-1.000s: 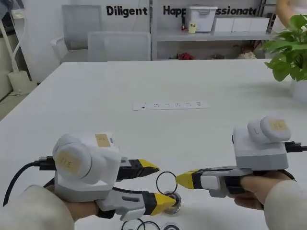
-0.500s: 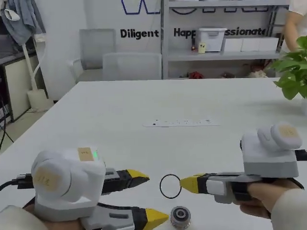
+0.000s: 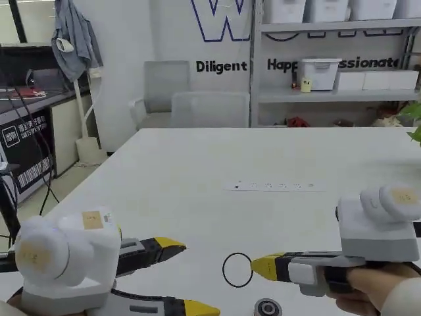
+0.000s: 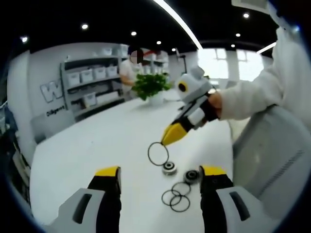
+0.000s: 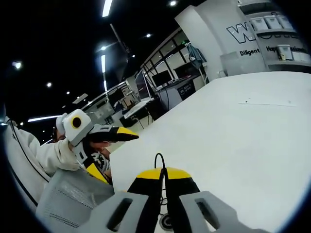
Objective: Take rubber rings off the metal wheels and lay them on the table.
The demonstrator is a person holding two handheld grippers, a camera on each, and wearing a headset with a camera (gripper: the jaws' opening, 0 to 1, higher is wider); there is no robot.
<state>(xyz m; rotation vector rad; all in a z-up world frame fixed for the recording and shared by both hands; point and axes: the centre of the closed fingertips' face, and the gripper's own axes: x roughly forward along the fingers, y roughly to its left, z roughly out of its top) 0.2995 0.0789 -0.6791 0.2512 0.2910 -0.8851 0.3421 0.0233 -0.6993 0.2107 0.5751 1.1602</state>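
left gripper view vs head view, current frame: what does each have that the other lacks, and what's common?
Left gripper view adds: three loose rubber rings clustered on the table, and a second metal wheel beside them.

Head view adds: the grey chairs at the table's far edge and the power strip on the tabletop.

Shared: the right tongs shut on a held rubber ring over the white table, one metal wheel on the table near it, and the left tongs open, holding nothing.
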